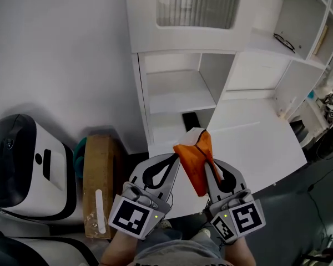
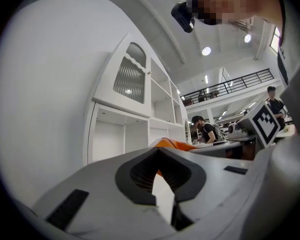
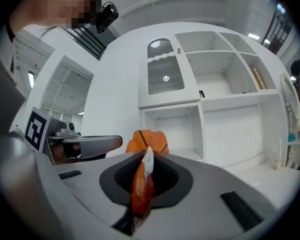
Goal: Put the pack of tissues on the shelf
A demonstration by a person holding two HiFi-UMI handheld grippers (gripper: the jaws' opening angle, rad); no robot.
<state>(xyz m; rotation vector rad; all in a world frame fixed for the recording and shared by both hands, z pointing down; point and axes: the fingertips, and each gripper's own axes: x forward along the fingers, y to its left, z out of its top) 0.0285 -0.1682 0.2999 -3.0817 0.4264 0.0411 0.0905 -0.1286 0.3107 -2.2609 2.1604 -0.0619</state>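
Note:
The pack of tissues (image 1: pixel 193 160) is orange with a white end and hangs upright in my right gripper (image 1: pixel 208 158), which is shut on it. In the right gripper view the pack (image 3: pixel 140 181) is pinched between the jaws and its top sticks out above them. My left gripper (image 1: pixel 175 159) is shut with nothing in it, its tip right beside the pack's left edge. In the left gripper view the pack (image 2: pixel 173 143) shows just past the jaws. The white shelf unit (image 1: pixel 180 93) stands ahead, its open compartments facing me (image 3: pixel 175 129).
A white desk top (image 1: pixel 255 143) extends right of the shelf. A black object (image 1: pixel 191 119) lies in the low compartment and glasses (image 1: pixel 284 42) sit on an upper shelf. A cardboard box (image 1: pixel 100 176) and a white-and-black machine (image 1: pixel 28 165) stand at the left. A person (image 2: pixel 207 131) is far off.

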